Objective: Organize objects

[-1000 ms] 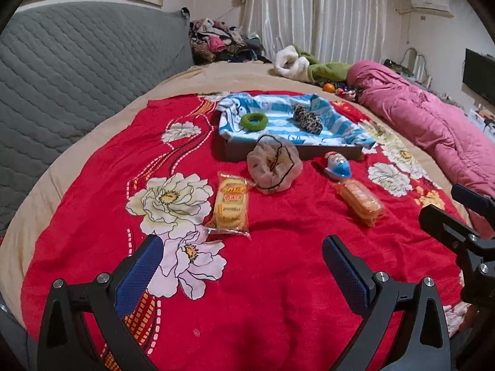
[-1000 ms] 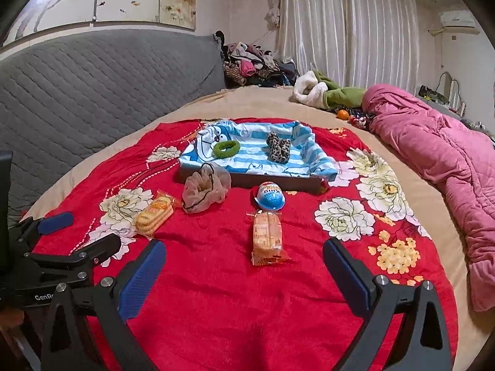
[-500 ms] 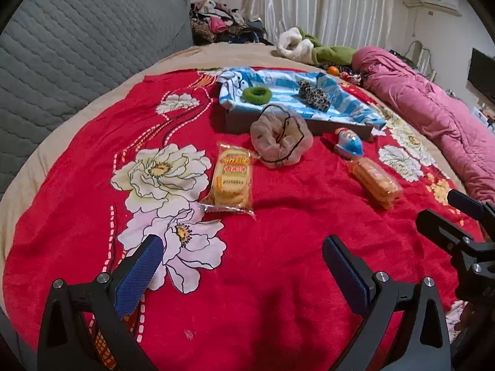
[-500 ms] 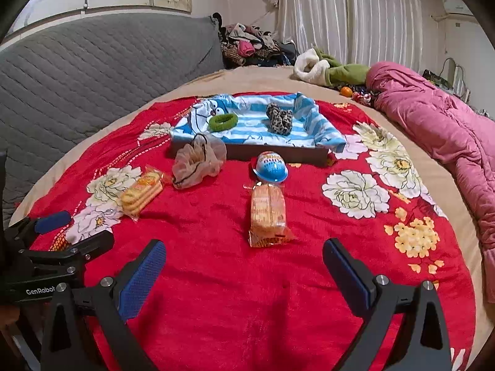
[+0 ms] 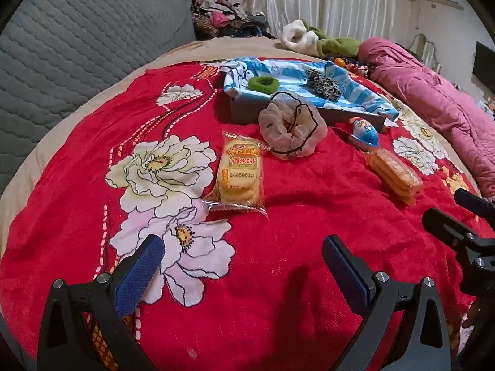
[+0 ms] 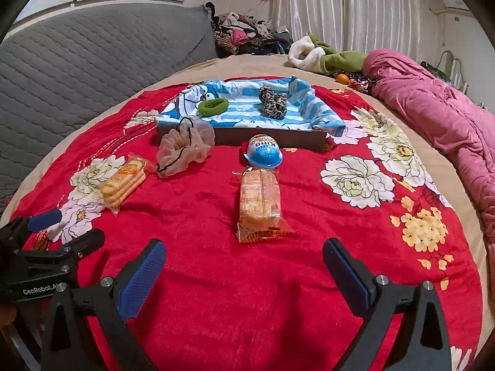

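On the red flowered blanket lie two biscuit packets, one on the left (image 5: 240,173) (image 6: 123,182) and one on the right (image 5: 394,174) (image 6: 260,205). A beige mesh scrunchie (image 5: 292,130) (image 6: 184,148) and a blue-and-white egg toy (image 5: 365,133) (image 6: 264,151) lie before a tray (image 5: 309,111) (image 6: 272,136) lined with blue striped cloth. A green hair tie (image 5: 263,84) (image 6: 213,106) and a leopard scrunchie (image 5: 323,84) (image 6: 273,102) lie in it. My left gripper (image 5: 243,267) is open, short of the left packet. My right gripper (image 6: 244,267) is open, short of the right packet.
A grey quilted headboard (image 6: 77,58) stands at the left. A pink duvet (image 6: 433,105) lies along the right. White and green clothes (image 6: 321,55) and a clothes pile (image 6: 244,34) lie at the far end before curtains. The blanket's beige edge (image 5: 37,151) curves at left.
Both grippers have moved forward and lower toward the packets, which now look larger and closer. Both stay open. No object has shifted.
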Tool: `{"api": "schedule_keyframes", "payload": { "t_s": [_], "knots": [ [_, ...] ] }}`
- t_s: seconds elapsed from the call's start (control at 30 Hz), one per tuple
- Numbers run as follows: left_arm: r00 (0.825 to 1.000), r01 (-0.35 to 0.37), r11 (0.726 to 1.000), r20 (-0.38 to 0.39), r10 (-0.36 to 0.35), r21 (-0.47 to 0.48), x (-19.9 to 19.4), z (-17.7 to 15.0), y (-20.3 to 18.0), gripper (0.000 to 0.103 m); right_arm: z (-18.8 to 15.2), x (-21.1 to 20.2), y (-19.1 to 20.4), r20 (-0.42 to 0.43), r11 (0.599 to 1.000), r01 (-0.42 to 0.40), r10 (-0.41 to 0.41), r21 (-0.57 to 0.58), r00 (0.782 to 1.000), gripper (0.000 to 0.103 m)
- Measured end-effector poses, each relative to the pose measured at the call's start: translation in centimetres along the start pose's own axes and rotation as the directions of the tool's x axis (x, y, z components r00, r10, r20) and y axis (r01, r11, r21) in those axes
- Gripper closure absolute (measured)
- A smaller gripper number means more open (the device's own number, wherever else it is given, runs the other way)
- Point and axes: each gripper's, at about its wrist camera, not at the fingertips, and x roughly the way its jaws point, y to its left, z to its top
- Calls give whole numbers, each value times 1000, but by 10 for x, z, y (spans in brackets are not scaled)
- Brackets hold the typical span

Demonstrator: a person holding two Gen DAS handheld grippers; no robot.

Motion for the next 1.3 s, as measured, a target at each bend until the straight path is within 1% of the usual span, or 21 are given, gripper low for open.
{"api": "schedule_keyframes", "payload": {
  "t_s": [0.2, 0.67, 0.93, 1.2, 1.3],
  "knots": [
    [1000, 10, 1000, 0, -10, -12, 6, 7, 2, 1, 6, 5, -2, -6, 1000, -13, 13, 14, 1000, 1],
    [1000, 23, 1000, -12, -23, -6, 29, 32, -4, 1, 22, 29, -12, -33, 1000, 24, -23, 20, 999, 1],
    [1000, 11, 1000, -28, -11, -2, 45, 43, -4, 1, 29, 49, -18, -78, 999, 22, -19, 35, 997, 1],
    [998, 13, 1000, -54, -13, 0, 58, 54, -4, 1, 37, 55, -19, -81, 999, 13, -10, 33, 997, 1],
    [999, 10, 1000, -49, -10, 8, 61, 58, -5, 1, 41, 59, -22, -84, 999, 19, -15, 46, 996, 1]
  ]
}}
